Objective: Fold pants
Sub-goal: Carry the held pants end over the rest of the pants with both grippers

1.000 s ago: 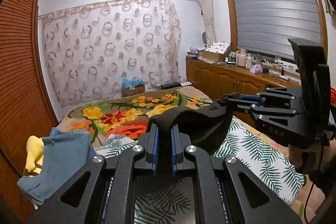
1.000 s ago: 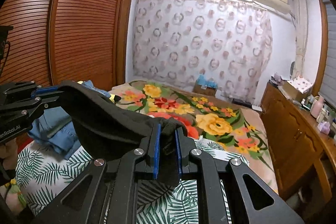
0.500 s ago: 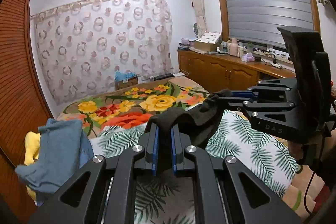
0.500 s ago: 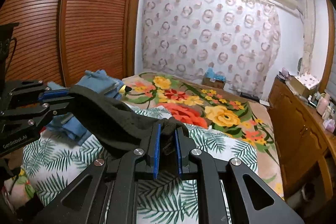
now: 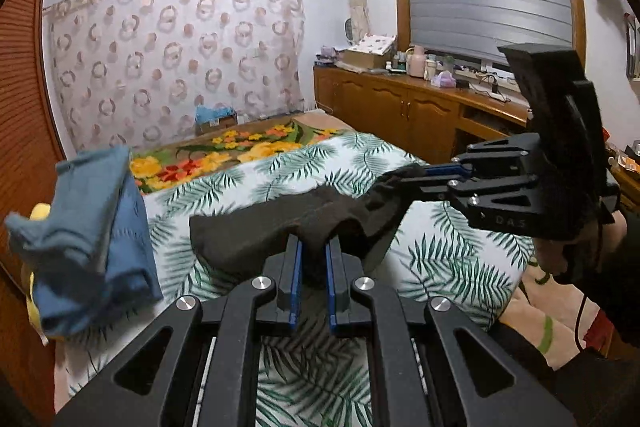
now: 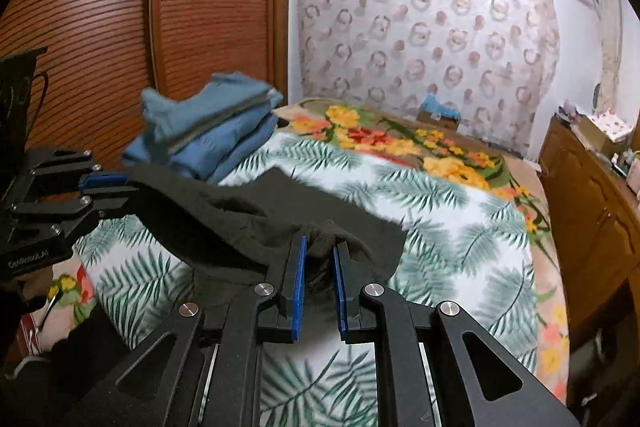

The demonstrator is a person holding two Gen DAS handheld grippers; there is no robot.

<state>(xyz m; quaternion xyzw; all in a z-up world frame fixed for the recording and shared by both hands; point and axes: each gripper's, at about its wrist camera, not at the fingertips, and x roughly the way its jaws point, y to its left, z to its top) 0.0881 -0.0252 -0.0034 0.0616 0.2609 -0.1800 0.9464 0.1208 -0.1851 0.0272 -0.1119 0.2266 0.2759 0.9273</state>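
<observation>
- Nearest, the left gripper (image 5: 312,267) has its blue pads clamped on a bunched edge of the black pants (image 5: 280,223); the cloth fills the narrow gap between the jaws.
- The right gripper (image 6: 319,263) is closed the same way on another part of that edge, a dark wad pinched between its pads.
- Between the two grips the pants hang in a slack band just above the palm-leaf sheet (image 6: 460,239), and their far part seems already to lie on it.
- I judge the fabric soft, light and limp, a fleece-like knit: it sags between the grips, creases readily and will not hold a line unless kept taut. It should not slip much from the pads.
- The sensible hold is where it is now, on one edge at two spread points, so the cloth lays down flat; gripping a thick wad risks dragging hidden layers along.
- Compared with a second ago, both grippers have come lower and further over the bed, and the pants, then lifted in a hump clear of the sheet, now spread low and wide across it. The jaws have not changed their grip.
- Further left, a stack of folded blue clothes (image 5: 92,227) sits by the louvred wardrobe (image 6: 160,7), well apart from the pants.
- Beyond the sheet lies a floral blanket (image 6: 400,139), then the ring-patterned curtain (image 5: 180,47).
</observation>
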